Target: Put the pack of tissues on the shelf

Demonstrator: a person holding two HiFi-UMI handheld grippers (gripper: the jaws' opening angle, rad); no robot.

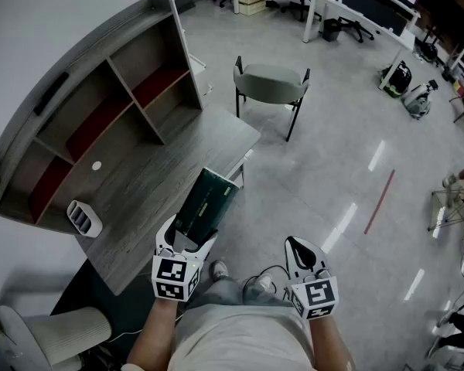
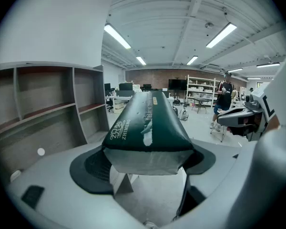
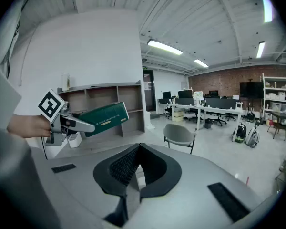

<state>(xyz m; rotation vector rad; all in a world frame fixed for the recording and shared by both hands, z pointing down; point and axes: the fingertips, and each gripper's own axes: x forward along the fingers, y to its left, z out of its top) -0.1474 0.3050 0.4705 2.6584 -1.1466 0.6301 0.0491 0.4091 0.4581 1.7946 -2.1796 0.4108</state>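
a: big open office, shiny floor, a grey chair (image 1: 269, 83) standing out on it. against the white wall sits a wooden desk (image 1: 151, 199) with the shelf (image 1: 100, 107) on its back half. how far along does it look?

b: i'd say about halfway. the pack of tissues (image 1: 205, 203) is off any surface and in the air, clamped by its near end between the jaws of the left gripper (image 1: 187, 239). it hangs over the desk's near edge, long side pointing toward the shelf.

a: and the shelf itself?

b: its compartments look bare from the head view. only a small white holder (image 1: 83, 219) stands on the desk, well apart from the pack.

a: the other claw?

b: the right gripper (image 1: 304, 255) is off to the side over the floor, jaws closed tip to tip on nothing.

a: so what's left?

b: by my reckoning, carrying the pack across the desk, sliding it into a compartment, then letting go. nothing has been placed yet.
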